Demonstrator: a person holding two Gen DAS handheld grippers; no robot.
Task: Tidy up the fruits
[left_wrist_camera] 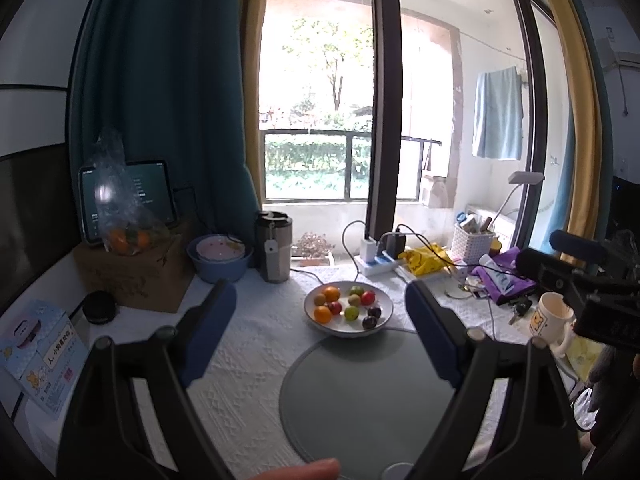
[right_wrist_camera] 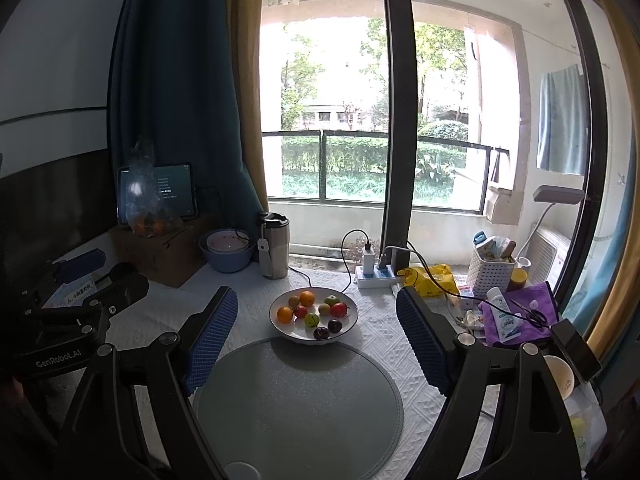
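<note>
A white bowl (left_wrist_camera: 382,304) (right_wrist_camera: 352,314) stands on the white tablecloth behind a round grey mat (left_wrist_camera: 360,396) (right_wrist_camera: 304,404). In it lie several small fruits: oranges (left_wrist_camera: 322,313) (right_wrist_camera: 285,314), red ones (left_wrist_camera: 368,298) (right_wrist_camera: 338,309), green ones (left_wrist_camera: 351,313) (right_wrist_camera: 312,319) and dark plums (left_wrist_camera: 370,322) (right_wrist_camera: 321,333). My left gripper (left_wrist_camera: 320,300) is open and hangs over the near side of the mat, short of the bowl. Over the same mat my right gripper (right_wrist_camera: 316,308) is open too, nothing between its blue pads. The bowl shows in the gap of both.
A steel tumbler (left_wrist_camera: 274,250) (right_wrist_camera: 274,246), a blue basin (left_wrist_camera: 219,258) (right_wrist_camera: 228,252) and a cardboard box (left_wrist_camera: 136,276) with a bag of oranges (left_wrist_camera: 128,240) stand at the back left. A power strip (right_wrist_camera: 374,276), white basket (right_wrist_camera: 490,276), purple cloth (right_wrist_camera: 528,304) and mug (left_wrist_camera: 550,318) crowd the right.
</note>
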